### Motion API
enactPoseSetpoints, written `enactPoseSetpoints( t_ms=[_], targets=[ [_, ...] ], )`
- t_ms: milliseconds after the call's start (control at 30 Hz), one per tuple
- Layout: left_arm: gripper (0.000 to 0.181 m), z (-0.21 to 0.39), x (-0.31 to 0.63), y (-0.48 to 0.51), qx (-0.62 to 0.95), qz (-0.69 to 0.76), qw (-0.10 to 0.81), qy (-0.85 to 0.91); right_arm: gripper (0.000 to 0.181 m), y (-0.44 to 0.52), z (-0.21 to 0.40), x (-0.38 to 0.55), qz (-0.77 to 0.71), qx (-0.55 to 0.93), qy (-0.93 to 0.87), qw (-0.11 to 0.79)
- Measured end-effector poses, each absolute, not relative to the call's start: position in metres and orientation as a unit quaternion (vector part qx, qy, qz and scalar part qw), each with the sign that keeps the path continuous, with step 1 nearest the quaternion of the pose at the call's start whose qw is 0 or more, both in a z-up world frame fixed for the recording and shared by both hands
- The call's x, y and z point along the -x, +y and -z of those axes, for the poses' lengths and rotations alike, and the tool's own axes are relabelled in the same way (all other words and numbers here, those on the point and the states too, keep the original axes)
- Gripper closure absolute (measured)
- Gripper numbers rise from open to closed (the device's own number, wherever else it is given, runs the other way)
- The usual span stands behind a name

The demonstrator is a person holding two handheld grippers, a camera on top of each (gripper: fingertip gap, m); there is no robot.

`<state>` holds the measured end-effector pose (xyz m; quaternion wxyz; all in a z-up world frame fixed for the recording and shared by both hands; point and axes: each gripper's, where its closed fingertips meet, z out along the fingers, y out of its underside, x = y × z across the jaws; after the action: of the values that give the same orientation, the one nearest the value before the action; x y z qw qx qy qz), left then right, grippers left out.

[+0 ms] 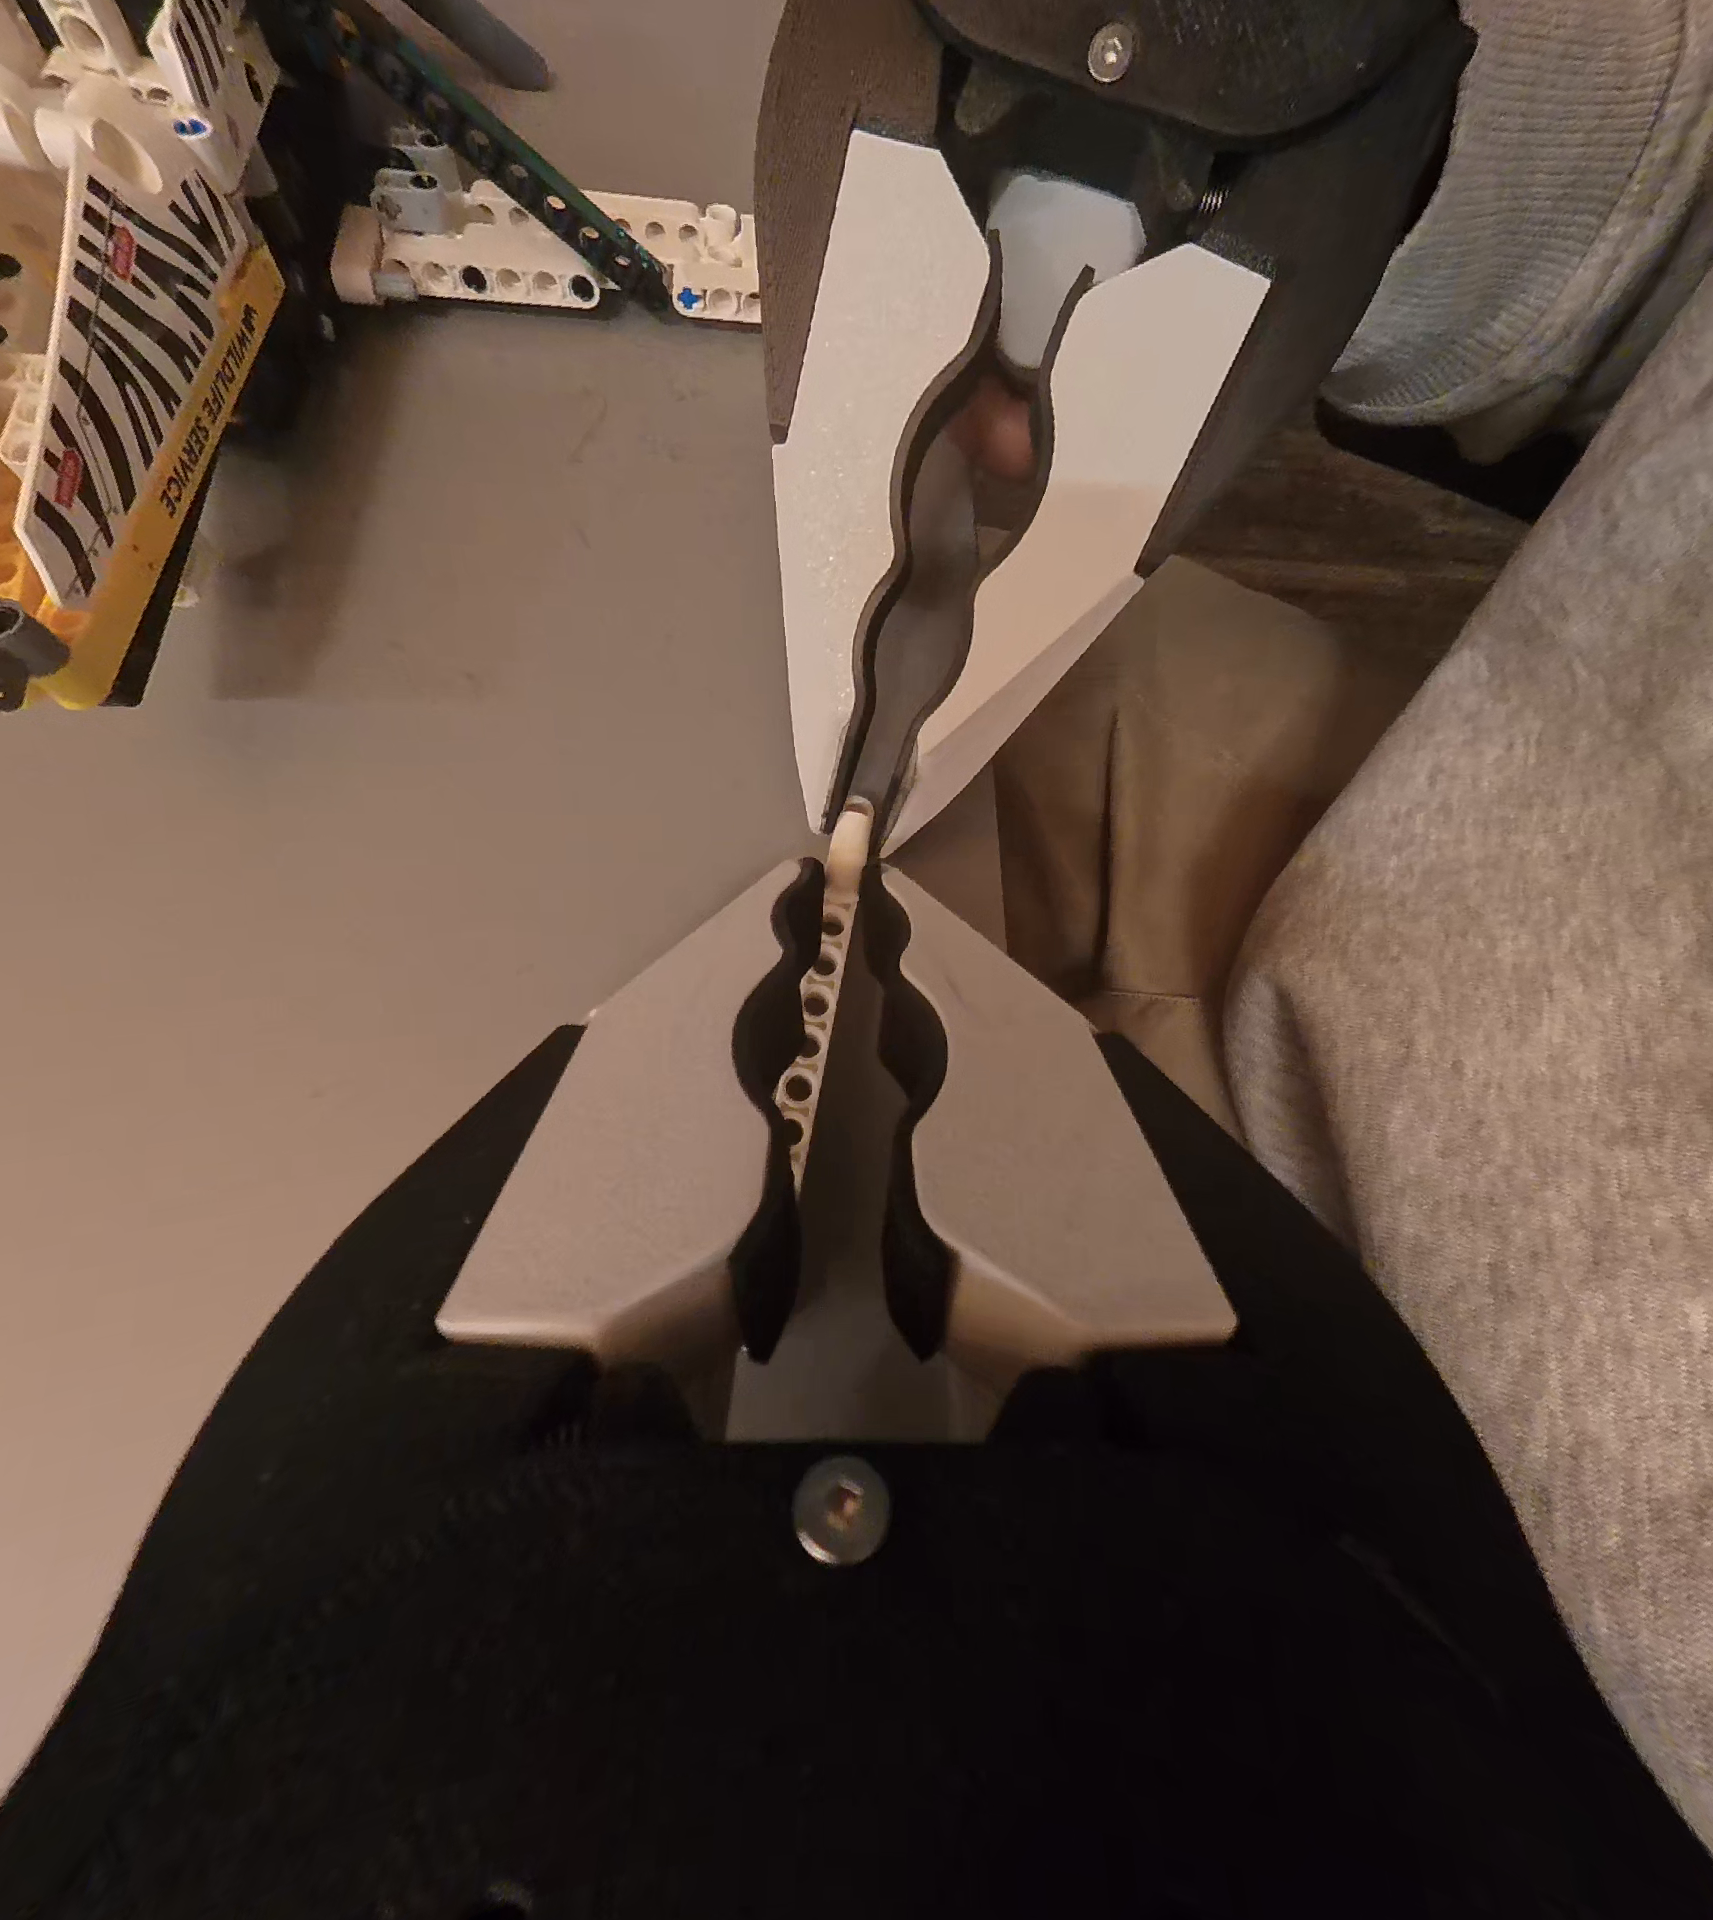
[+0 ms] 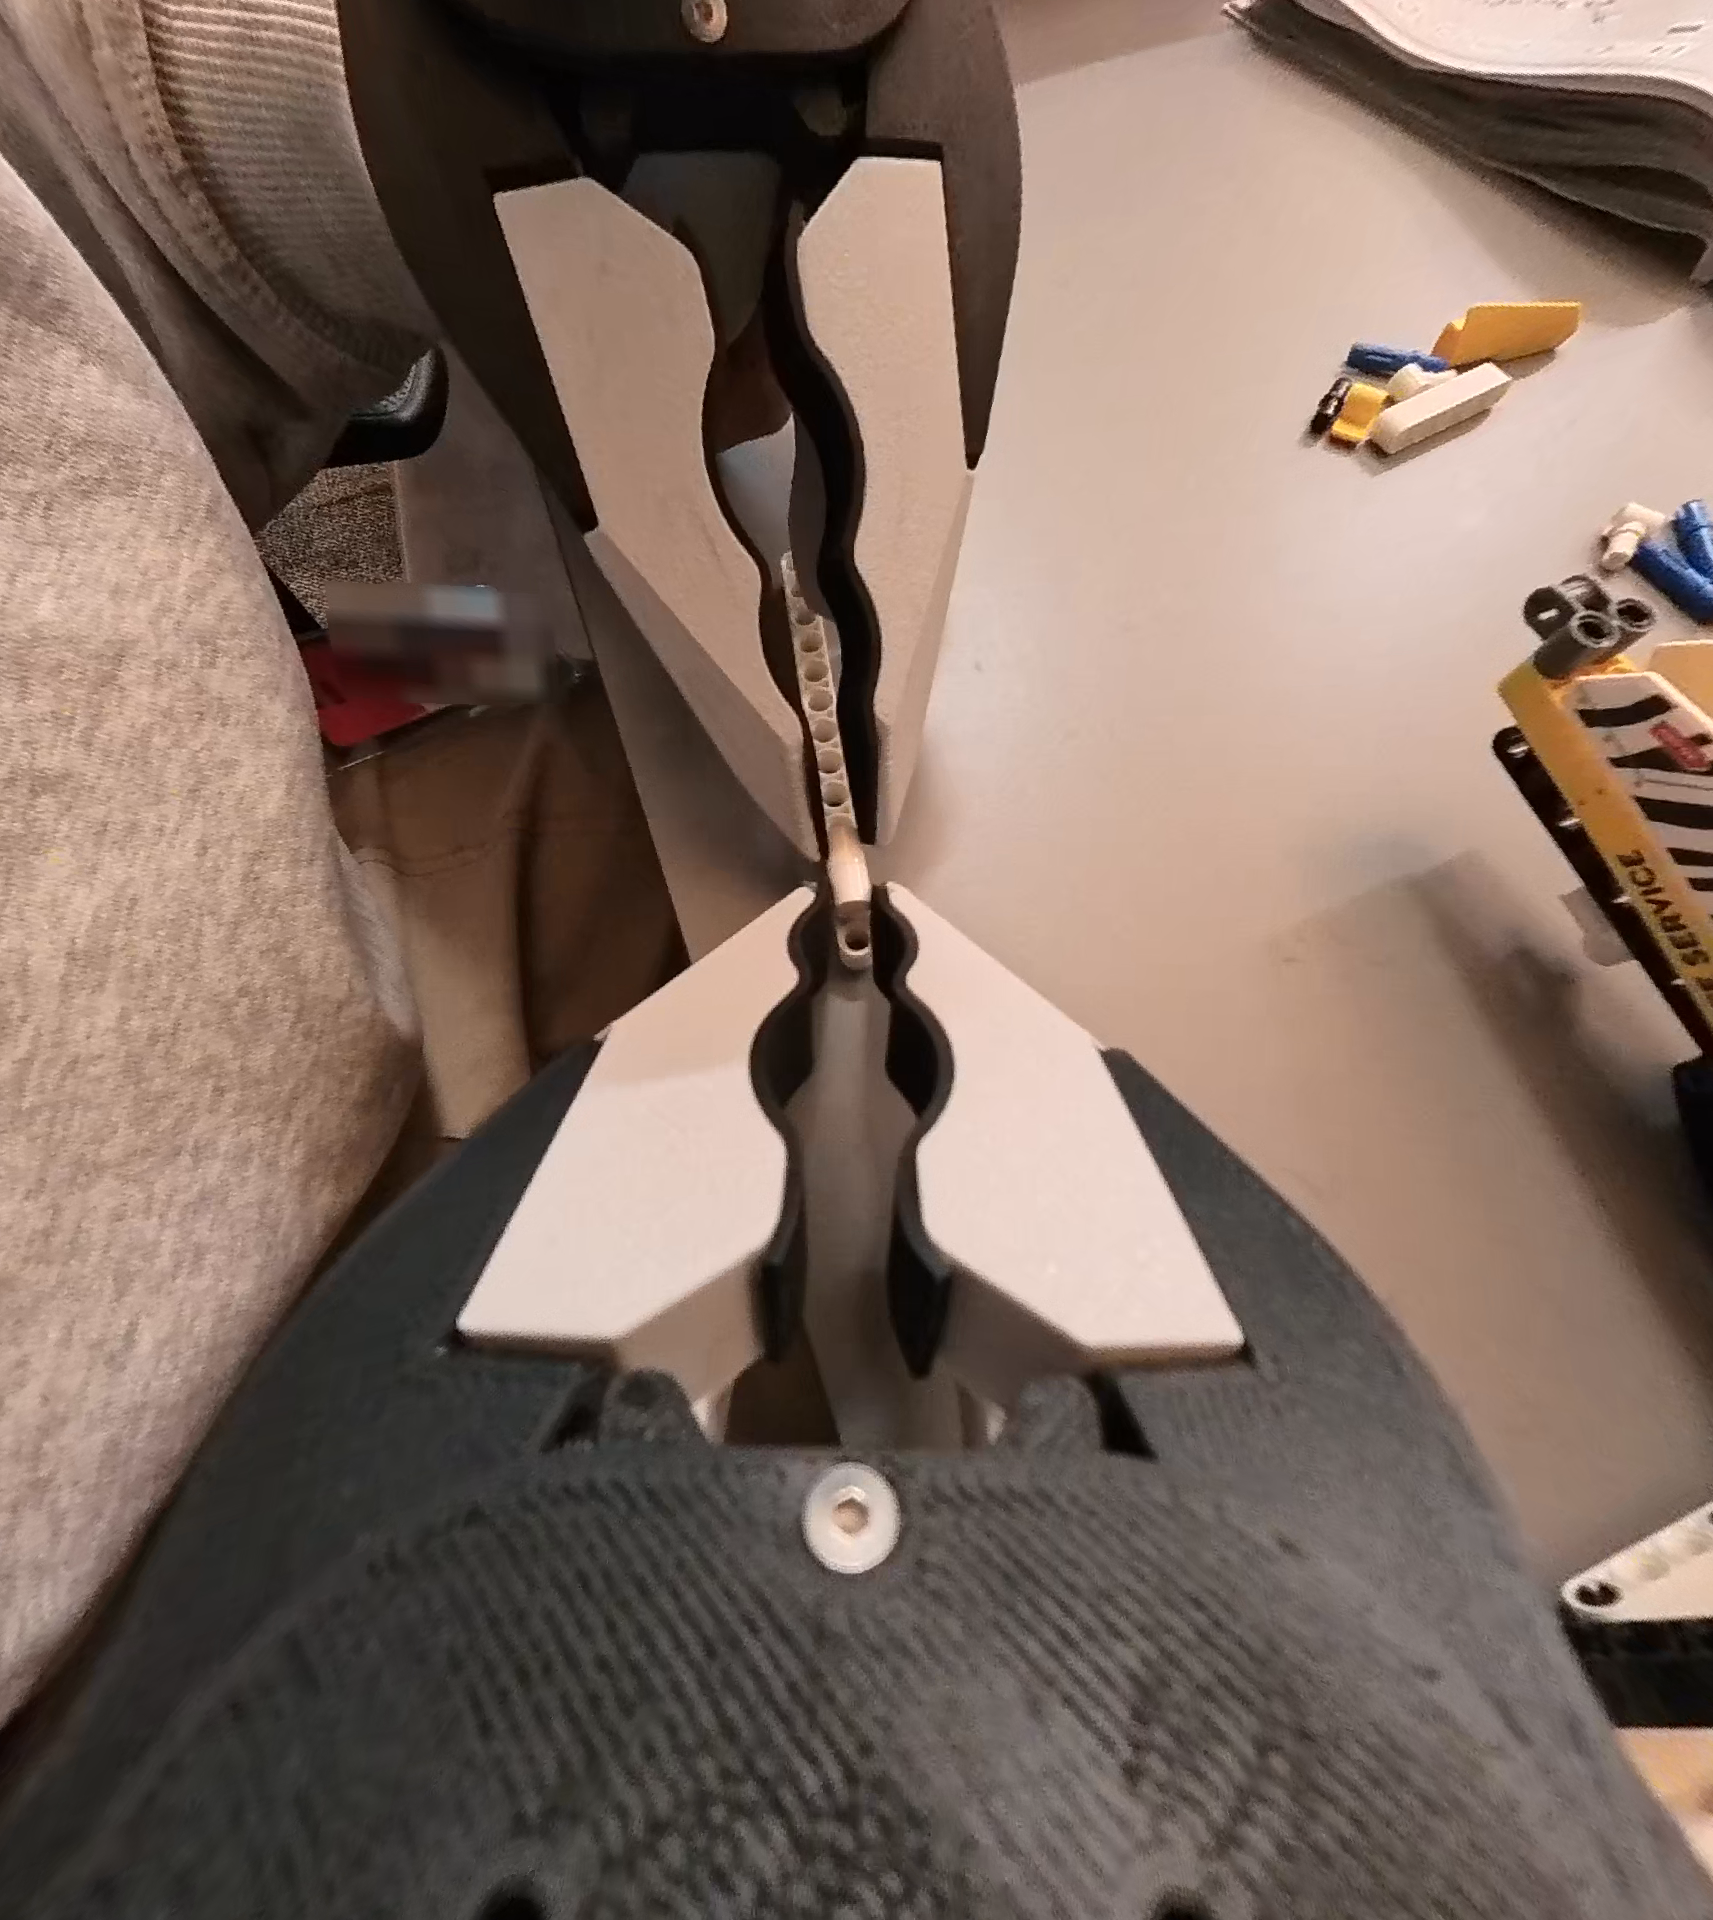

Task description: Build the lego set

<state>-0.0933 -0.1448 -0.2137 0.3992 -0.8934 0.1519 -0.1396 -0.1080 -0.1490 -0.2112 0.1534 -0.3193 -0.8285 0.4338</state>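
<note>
My left gripper (image 1: 836,868) is shut on a white Technic beam (image 1: 816,1029) with a row of holes, which lies along its fingers. My right gripper (image 1: 867,816) meets it tip to tip from above. In the right wrist view my right gripper (image 2: 852,902) is shut on a small pale connector (image 2: 854,883) at the end of the beam (image 2: 821,707), which the left gripper (image 2: 847,836) holds opposite. Both hang above the grey table (image 1: 416,935) near its edge.
A partly built model with zebra-striped panels and a yellow strip (image 1: 83,416) (image 2: 1662,831) stands nearby. A white beam frame (image 1: 540,249) lies behind it. There are loose small parts (image 2: 1423,384), blue pins (image 2: 1673,561) and an open booklet (image 2: 1558,114). A person's grey sleeve (image 1: 1558,935) is close. Both grippers' tips are close together, under 4 cm apart.
</note>
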Motion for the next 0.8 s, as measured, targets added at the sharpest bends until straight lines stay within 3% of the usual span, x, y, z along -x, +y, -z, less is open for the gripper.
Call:
enactPoseSetpoints(
  t_ms=[800],
  targets=[
    [0.175,0.2135,0.0932,-0.1435,0.894,0.117,0.405,0.155,0.176,-0.1489,0.2113,0.1097,-0.436,0.327,-0.821,0.169]
  ],
)
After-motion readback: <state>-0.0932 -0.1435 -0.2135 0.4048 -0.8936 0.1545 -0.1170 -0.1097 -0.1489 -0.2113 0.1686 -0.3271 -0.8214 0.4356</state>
